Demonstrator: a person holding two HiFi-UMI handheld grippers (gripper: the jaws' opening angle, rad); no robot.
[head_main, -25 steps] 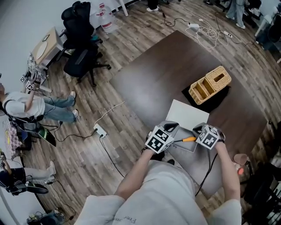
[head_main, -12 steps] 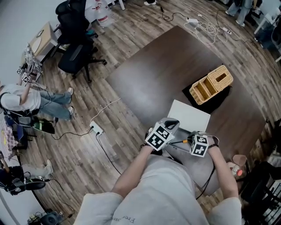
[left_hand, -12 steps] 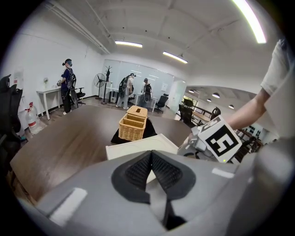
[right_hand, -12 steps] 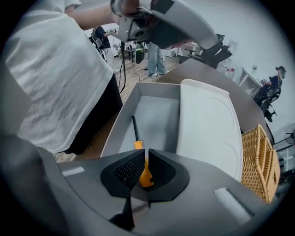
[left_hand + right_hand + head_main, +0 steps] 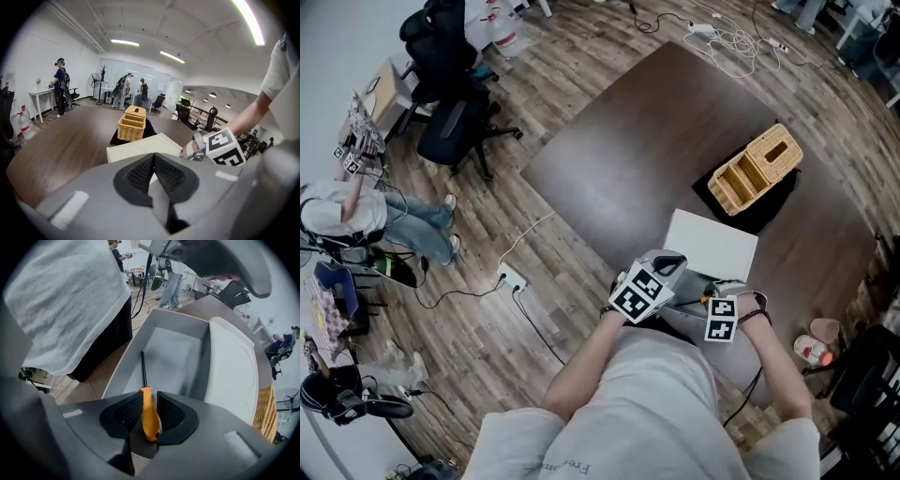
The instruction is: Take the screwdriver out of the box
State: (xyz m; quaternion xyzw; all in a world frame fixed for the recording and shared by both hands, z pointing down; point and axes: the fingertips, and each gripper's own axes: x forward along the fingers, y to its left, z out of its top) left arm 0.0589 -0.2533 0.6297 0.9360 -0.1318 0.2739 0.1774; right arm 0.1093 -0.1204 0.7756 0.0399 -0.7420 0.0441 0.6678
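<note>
Right gripper view is showing me the right claw [image 5: 149, 403] gripping the orange handle of the screwdriver [image 5: 150, 423], both pads pressing its sides. The thin dark shaft is running straight ahead of the claw over the floor of the grey box [image 5: 174, 357]; I cannot tell whether the tip is resting there or hanging clear. The white lid [image 5: 232, 366] is lying open just to the claw's right. The left claw [image 5: 153, 163] is pinched together on nothing, hovering close by the box. I am judging the tool as light and stiff, with a smooth rounded handle that may be a bit slippery, so this hold on the handle's thick middle is looking sound. I am expecting a straight lift to bring it out, provided the long shaft is not catching the box wall ahead.
</note>
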